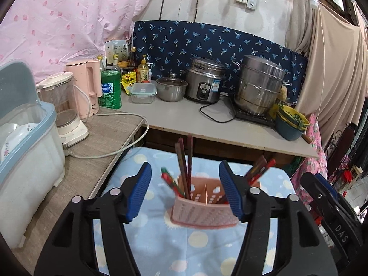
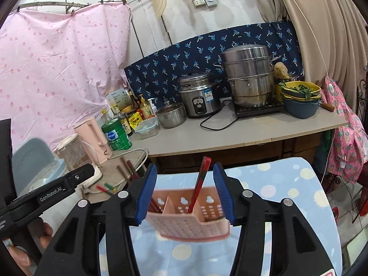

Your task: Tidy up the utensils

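A pink perforated utensil holder (image 1: 202, 216) (image 2: 191, 227) stands on a blue dotted cloth (image 1: 207, 248). Dark brown chopsticks (image 1: 184, 161) stand upright in its left part, and a red-and-green pair (image 1: 171, 184) leans left beside them. Red chopsticks (image 1: 260, 168) (image 2: 202, 179) lean out of the right part. My left gripper (image 1: 185, 172) is open just in front of the holder, with the brown chopsticks seen between its blue pads (image 1: 140, 193) but untouched. Facing the holder's right part, my right gripper (image 2: 185, 172) is open too, and its pads are apart from the red chopsticks.
A grey side table (image 1: 103, 133) on the left carries a blender (image 1: 66, 105), a pink kettle (image 1: 87, 87), a white cord (image 1: 119, 147) and a lidded dish box (image 1: 25, 138). The back counter (image 1: 184, 119) holds bottles, a rice cooker (image 1: 204, 80), a steamer pot (image 1: 260, 85) and stacked bowls (image 1: 292, 122).
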`<state>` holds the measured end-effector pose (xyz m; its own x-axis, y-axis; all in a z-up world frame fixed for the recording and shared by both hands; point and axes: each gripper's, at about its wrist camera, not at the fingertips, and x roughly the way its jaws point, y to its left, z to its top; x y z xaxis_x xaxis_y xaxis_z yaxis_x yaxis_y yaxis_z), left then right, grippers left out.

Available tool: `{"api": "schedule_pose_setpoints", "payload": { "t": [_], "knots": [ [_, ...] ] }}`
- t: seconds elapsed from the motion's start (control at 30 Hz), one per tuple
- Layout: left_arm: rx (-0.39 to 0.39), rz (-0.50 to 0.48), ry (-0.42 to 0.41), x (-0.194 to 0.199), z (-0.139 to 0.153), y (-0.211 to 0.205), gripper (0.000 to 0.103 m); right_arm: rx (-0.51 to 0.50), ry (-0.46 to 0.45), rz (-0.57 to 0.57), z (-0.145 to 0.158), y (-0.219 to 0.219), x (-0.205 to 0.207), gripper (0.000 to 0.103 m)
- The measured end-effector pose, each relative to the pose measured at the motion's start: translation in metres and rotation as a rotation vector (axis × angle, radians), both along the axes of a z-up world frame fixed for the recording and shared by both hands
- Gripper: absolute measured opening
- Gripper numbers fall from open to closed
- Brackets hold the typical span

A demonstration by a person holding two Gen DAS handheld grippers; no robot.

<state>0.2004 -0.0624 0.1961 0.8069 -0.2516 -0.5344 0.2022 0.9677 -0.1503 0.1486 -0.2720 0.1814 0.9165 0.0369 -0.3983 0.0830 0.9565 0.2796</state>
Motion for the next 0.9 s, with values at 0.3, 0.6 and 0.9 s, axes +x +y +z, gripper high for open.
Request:
{"api": "schedule_pose_setpoints", "payload": {
  "t": [0.3,0.6,0.9],
  "knots": [
    [0.049,0.002,0.01,-0.053,-0.01,0.005,0.069,-0.028,0.031,0.002,-0.009,0.018,-0.055,0.057],
    [0.111,0.007,0.0,-0.1,-0.019,0.009,0.075,-0.084,0.063,-0.008,-0.022,0.036,-0.101,0.064],
    [0.127,-0.002,0.031,-0.145,-0.037,0.026,0.084,-0.122,0.108,-0.027,-0.033,0.054,-0.142,0.068]
  ]
}}
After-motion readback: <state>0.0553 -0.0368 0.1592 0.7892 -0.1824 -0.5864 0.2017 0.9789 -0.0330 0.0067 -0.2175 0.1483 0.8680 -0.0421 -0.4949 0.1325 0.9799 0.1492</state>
